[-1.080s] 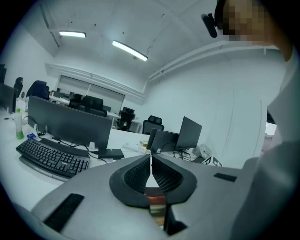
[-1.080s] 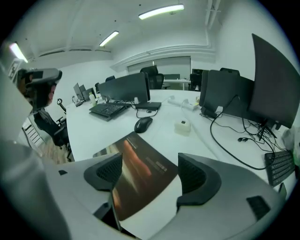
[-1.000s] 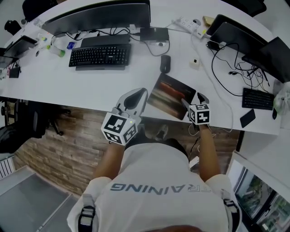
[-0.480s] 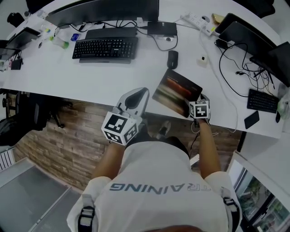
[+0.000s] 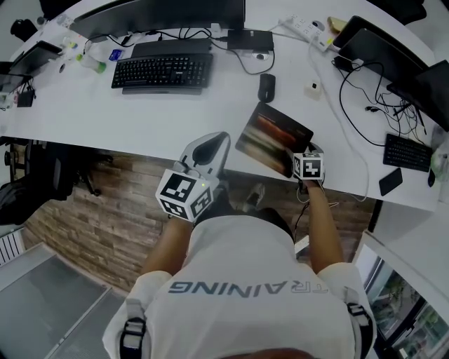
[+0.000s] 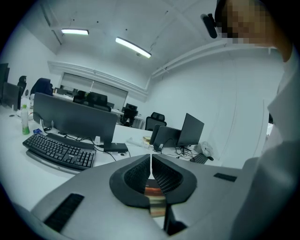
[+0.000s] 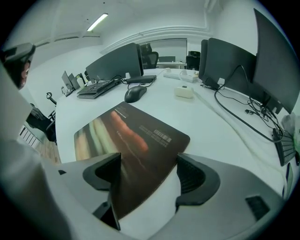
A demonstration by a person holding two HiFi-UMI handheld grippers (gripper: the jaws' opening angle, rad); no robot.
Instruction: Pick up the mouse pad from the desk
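A long white desk (image 5: 105,119) is being seen from above, its top being shared by office gear. A dark mouse pad (image 5: 272,139) is being carried at the front edge, set askew to it, with a black mouse (image 5: 266,88) lying just behind. A black keyboard (image 5: 163,71) is being kept at the left before a monitor (image 5: 161,17). A white power strip (image 5: 303,31), a small white box (image 5: 312,88), a second keyboard (image 5: 404,153) and loose black cables (image 5: 342,105) are being held at the right.

I see the dark rectangular rubber mouse pad (image 5: 272,139) on the white bench (image 5: 105,116), at its front edge, near corner btwn jaws of the right hand-held gripper (image 5: 302,152). Black computer mouse (image 5: 266,87) sits just behind pad; black keyboard (image 5: 163,71) further left.
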